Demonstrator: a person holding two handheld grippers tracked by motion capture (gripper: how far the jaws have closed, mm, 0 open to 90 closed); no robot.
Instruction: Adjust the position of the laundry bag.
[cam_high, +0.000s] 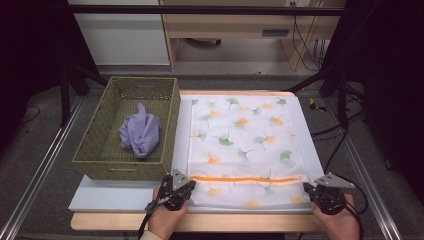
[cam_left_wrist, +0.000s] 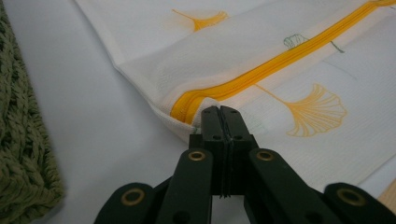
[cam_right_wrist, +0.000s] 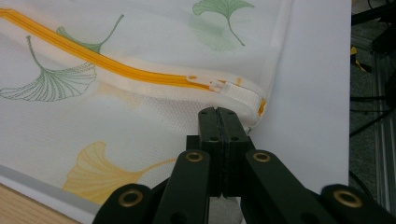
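- High view: I am looking down on a white mesh laundry bag with green and orange ginkgo leaves (cam_high: 245, 145), lying flat on the pale counter (cam_high: 115, 192) just beside a green woven basket (cam_high: 95, 145) holding a crumpled lilac cloth (cam_high: 140, 132). My left hand-held gripper (cam_high: 186, 188) and right hand-held gripper (cam_high: 311, 190) are sitting at the bag's two near corners.
- Left gripper view: the jaws are pressed together, resting by the orange zipper (cam_left_wrist: 280, 60) end; I cannot tell whether any mesh is caught.
- Right gripper view: the jaws are pressed together just below the white zipper pull (cam_right_wrist: 217, 85). I am judging that lifting now risks slipping off thin mesh, or snagging the zipper.
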